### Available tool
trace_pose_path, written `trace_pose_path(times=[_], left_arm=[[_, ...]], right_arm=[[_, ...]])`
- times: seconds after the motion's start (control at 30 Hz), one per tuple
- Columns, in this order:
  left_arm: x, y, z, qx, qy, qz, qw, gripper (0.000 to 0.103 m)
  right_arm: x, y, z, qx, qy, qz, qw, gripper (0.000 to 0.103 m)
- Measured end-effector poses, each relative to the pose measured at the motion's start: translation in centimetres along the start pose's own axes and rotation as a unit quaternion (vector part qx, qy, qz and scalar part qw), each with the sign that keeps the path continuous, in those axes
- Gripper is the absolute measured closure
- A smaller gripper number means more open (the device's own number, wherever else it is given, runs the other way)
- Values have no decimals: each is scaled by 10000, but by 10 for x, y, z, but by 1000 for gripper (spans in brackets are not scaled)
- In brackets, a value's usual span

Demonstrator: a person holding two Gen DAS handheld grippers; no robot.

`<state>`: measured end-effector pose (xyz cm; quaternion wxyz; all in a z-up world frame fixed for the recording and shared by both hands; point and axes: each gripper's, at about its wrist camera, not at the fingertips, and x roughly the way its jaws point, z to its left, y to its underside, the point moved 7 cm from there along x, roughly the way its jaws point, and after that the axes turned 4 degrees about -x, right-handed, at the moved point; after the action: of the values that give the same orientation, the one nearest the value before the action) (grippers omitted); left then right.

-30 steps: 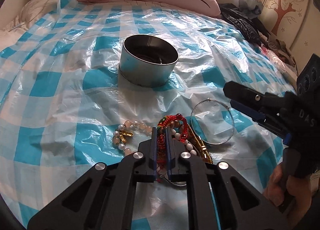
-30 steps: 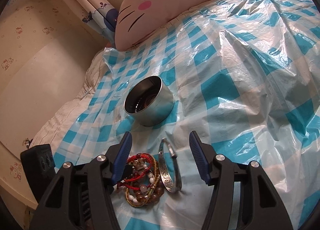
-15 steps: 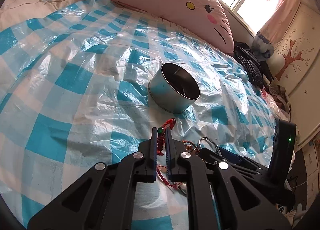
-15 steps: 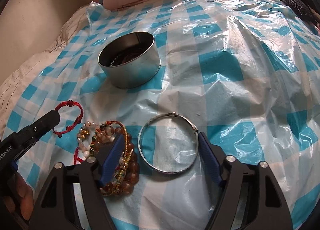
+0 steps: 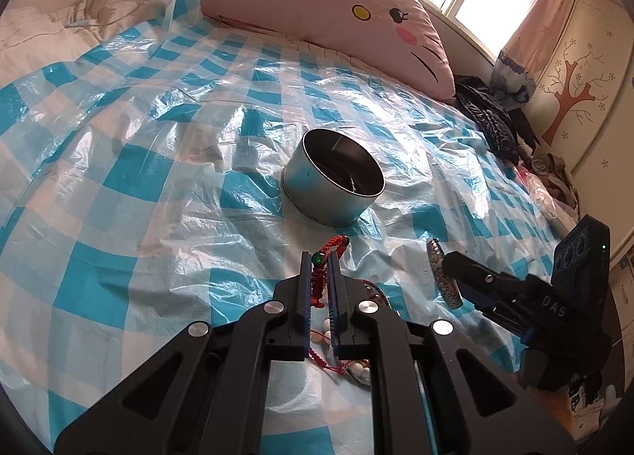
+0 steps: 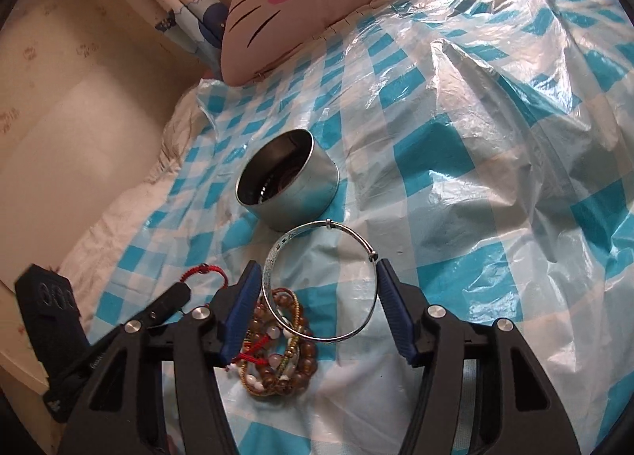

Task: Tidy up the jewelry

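My left gripper (image 5: 319, 257) is shut on a red cord bracelet (image 5: 321, 271) with a green bead, held just above the sheet short of the round metal tin (image 5: 332, 182). My right gripper (image 6: 319, 276) is shut on a silver bangle (image 6: 323, 282), lifted and tilted between the blue pads; the bangle shows edge-on in the left wrist view (image 5: 443, 280). A heap of bead bracelets (image 6: 283, 352) lies under the right gripper. The tin (image 6: 287, 183) stands just beyond the bangle. The red bracelet also shows in the right wrist view (image 6: 204, 272).
A blue-and-white checked plastic sheet (image 5: 158, 185) covers the bed. A pink cat-face pillow (image 5: 329, 7) lies at the head. Dark clothes (image 5: 491, 118) are piled at the bed's right edge. A wall (image 6: 79, 118) runs along the bed's left side.
The left gripper has lifted the red bracelet out of the heap toward the tin. The right gripper has closed on the silver bangle and raised it off the sheet.
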<state>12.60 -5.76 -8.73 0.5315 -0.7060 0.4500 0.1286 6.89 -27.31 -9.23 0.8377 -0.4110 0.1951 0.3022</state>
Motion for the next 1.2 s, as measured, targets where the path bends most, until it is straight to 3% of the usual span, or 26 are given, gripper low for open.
trace_pose_path(times=[0.1, 0.37, 0.6, 0.87, 1.2], left_arm=[[0, 0, -3, 172, -208, -66, 9996, 96], [-4, 0, -17, 744, -621, -301, 9948, 96], [-8, 0, -24, 933, -679, -399, 9925, 96], [-11, -1, -23, 880, -603, -446, 9933, 96], [-12, -15, -16, 395, -76, -445, 9982, 96]], right_arm=[[-1, -3, -3, 317, -350, -47, 9989, 45], [1, -3, 18, -51, -418, -37, 9991, 45], [3, -3, 20, -113, -466, -41, 9988, 45], [3, -3, 25, -206, -541, -75, 9983, 45], [2, -7, 25, -166, -569, -178, 9981, 45]])
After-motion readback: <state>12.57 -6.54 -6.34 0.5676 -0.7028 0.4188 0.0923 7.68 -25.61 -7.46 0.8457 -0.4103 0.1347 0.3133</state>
